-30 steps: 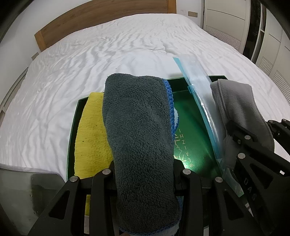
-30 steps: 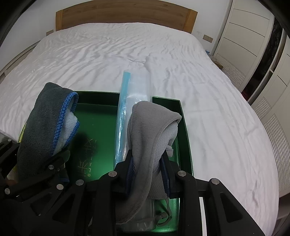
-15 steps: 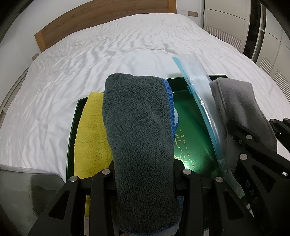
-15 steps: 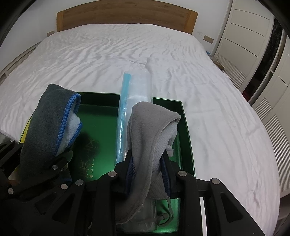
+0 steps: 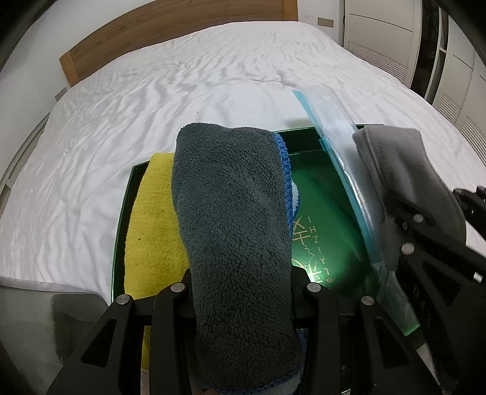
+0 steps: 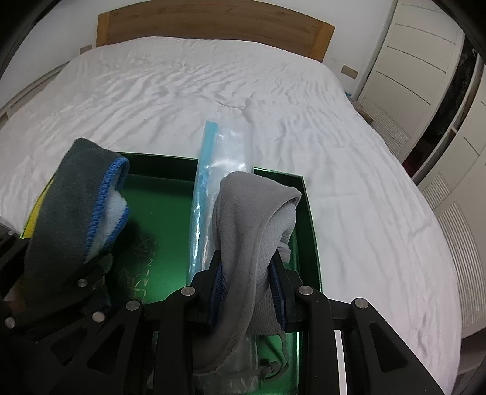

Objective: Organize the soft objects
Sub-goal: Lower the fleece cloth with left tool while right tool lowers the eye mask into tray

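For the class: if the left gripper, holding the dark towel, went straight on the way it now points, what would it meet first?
Probably the green tray: the left gripper, shut on the dark grey towel, points across it, and the towel would likely reach its far wall first, then the white bed. Height above the tray is unclear.

A white-sheeted bed (image 6: 273, 100) with wooden headboard (image 6: 212, 27) carries a green tray (image 6: 309, 218).
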`<state>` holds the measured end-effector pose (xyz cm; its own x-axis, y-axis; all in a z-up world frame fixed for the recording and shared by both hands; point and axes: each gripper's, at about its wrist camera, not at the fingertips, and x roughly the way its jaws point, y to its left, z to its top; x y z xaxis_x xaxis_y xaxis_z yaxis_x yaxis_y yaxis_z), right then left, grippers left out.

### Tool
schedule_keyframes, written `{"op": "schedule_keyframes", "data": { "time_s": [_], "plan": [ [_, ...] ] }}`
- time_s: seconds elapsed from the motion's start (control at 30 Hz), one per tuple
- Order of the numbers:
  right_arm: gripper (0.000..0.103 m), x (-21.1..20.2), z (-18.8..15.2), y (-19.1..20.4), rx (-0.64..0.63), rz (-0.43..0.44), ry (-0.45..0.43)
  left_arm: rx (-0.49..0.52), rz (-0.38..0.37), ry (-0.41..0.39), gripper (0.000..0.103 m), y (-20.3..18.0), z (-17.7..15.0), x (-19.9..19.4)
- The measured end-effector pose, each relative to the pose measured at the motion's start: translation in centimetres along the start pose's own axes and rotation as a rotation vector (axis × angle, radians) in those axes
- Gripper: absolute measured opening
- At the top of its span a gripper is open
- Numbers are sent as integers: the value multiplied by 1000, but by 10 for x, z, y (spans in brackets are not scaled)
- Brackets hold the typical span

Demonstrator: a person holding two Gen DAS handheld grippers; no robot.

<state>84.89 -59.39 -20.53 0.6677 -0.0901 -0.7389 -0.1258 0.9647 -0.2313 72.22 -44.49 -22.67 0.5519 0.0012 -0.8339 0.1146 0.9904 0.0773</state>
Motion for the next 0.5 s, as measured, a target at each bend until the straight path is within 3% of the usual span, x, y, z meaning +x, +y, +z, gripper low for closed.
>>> {"op": "schedule_keyframes", "data": {
  "time_s": [0.23,0.5],
  "plan": [
    [28,1,3,5,-1,49,2,-10,5,13,34,5,0,5],
    [33,2,2,-1,8,42,6,-18,1,14,36,7,0,5]
  ]
}}
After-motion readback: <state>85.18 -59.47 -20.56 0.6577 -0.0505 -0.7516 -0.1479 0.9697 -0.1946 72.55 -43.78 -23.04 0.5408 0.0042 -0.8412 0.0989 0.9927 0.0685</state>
